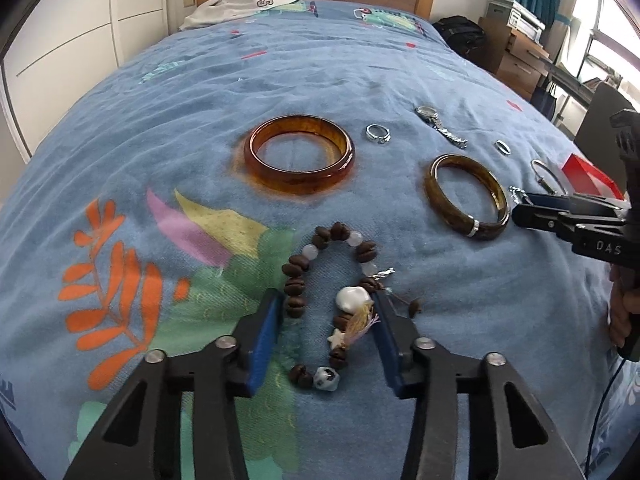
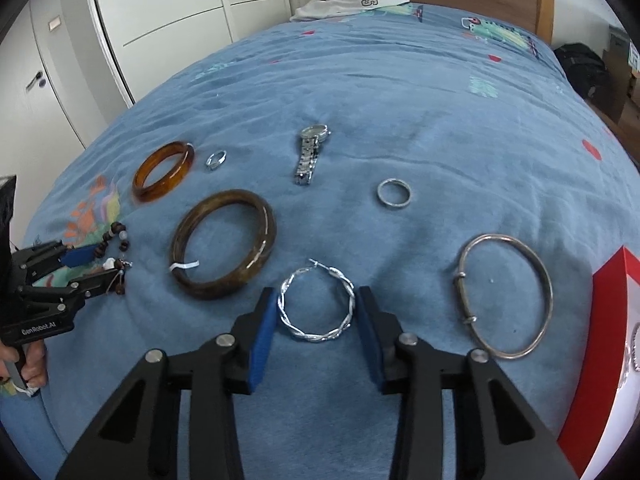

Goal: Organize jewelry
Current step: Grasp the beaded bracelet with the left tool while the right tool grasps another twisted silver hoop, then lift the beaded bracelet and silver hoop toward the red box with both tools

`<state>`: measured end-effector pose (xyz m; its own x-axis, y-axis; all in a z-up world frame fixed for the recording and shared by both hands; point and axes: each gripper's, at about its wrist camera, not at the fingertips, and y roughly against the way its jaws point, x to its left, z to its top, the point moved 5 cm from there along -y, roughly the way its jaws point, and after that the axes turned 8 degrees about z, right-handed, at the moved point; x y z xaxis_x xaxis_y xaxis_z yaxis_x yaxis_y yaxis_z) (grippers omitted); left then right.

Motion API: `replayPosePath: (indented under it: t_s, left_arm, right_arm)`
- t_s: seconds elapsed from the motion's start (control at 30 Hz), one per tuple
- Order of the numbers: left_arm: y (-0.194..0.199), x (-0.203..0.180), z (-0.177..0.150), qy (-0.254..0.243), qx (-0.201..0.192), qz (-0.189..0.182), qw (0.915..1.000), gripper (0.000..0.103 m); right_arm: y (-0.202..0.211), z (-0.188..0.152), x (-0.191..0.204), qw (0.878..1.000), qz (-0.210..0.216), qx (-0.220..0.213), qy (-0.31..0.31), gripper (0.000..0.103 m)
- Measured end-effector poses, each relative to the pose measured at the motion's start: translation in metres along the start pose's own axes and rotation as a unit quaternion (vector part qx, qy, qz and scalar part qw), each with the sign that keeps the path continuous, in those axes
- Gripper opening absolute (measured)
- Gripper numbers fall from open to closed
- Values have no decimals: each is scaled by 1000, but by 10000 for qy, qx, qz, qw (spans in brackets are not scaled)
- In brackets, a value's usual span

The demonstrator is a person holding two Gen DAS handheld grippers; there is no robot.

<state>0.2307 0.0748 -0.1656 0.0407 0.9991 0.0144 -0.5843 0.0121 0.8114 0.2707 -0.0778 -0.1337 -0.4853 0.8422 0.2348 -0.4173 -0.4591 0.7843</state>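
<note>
Left wrist view: left gripper (image 1: 326, 316) at lower centre, narrowed around a brown wooden-bead bracelet with white beads and a tassel (image 1: 332, 304) lying on the blue patterned bedspread (image 1: 200, 120). Blue pads (image 1: 264, 340) touching the bracelet's two sides, or very nearly so; contact hard to judge at this angle. Above it, at frame centre, a translucent amber bangle (image 1: 300, 154); to its right a small silver ring with a stone (image 1: 378, 133), a silver wristwatch (image 1: 438, 124), a plain silver band ring (image 1: 502, 147). Right of centre, a dark mottled brown bangle with a silver clasp (image 1: 466, 196). At the right edge, the right gripper (image 1: 520, 206) and a red box (image 1: 588, 178).

Right wrist view: right gripper (image 2: 318, 308) at lower centre, set narrow, with a twisted silver hoop earring (image 2: 316, 304) flat on the bedspread between its pads, each pad just beside the hoop's rim. To the right, a thin silver bangle (image 2: 506, 296), just beside the red box at the right edge. At the left edge, the left gripper over the beaded bracelet.
</note>
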Motion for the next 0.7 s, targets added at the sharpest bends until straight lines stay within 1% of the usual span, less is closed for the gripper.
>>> replayPosePath:
  t_s: [0.03,0.1,0.17,0.43,0.7]
  left_arm:
    - [1,0,0,4,1,-47,10000,34]
    - [2,2,1,9,12,-105,9999,23]
    - [5,2,1,24,26,-174,9998,19]
    - [17,-2,-1,-55,37,-335,9994,19]
    - [31,-13,4,-144,-80,-368,9992,19]
  right_arm:
    - [0,0,1,10000,-10,-1,16,38]
    - [0,-1,1,10000,-26,-9,19,38]
    - [1,-1,0,10000,-7,-30,-26,38]
    - [8,-2,1,9998,57,-116,-178,38]
    - [22,-5,7,9994,104,-198,-248,38]
